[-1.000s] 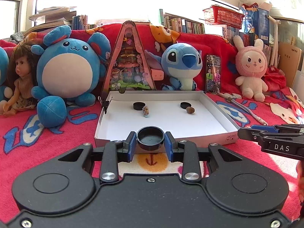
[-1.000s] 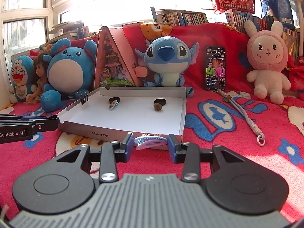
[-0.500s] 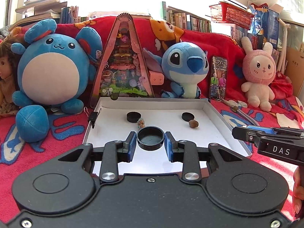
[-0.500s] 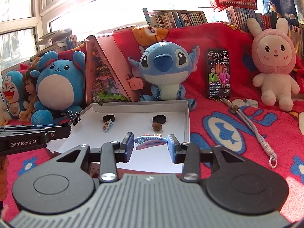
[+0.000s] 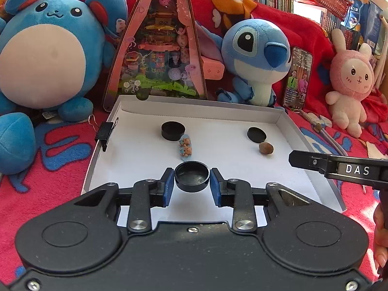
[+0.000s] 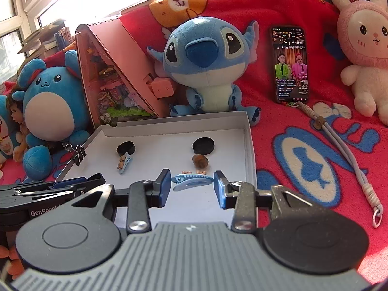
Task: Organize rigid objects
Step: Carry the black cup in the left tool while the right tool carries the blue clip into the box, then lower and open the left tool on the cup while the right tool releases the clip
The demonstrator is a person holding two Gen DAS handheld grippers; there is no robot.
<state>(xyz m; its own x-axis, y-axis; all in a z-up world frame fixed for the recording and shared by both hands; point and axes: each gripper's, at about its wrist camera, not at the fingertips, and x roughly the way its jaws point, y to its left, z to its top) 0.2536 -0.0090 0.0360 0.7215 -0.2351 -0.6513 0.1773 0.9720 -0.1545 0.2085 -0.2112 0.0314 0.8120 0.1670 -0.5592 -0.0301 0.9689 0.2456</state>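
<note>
Because we carry both pieces over the tray [image 5: 286, 121] to sort them by kind, our left gripper [image 5: 192, 181] pinches a black cap [image 5: 191, 179], its twins at 11 and 1 o'clock, while our right gripper [image 6: 191, 188] clamps a blue clip [image 6: 192, 181] lengthwise, level.

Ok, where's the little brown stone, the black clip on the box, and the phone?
brown stone [image 5: 266, 148], left wrist view, middle of its rounded top.
black binder clip [image 5: 104, 133], left wrist view, its black body on the box's left wall.
phone [image 6: 291, 65], right wrist view, middle of its lit screen.
</note>
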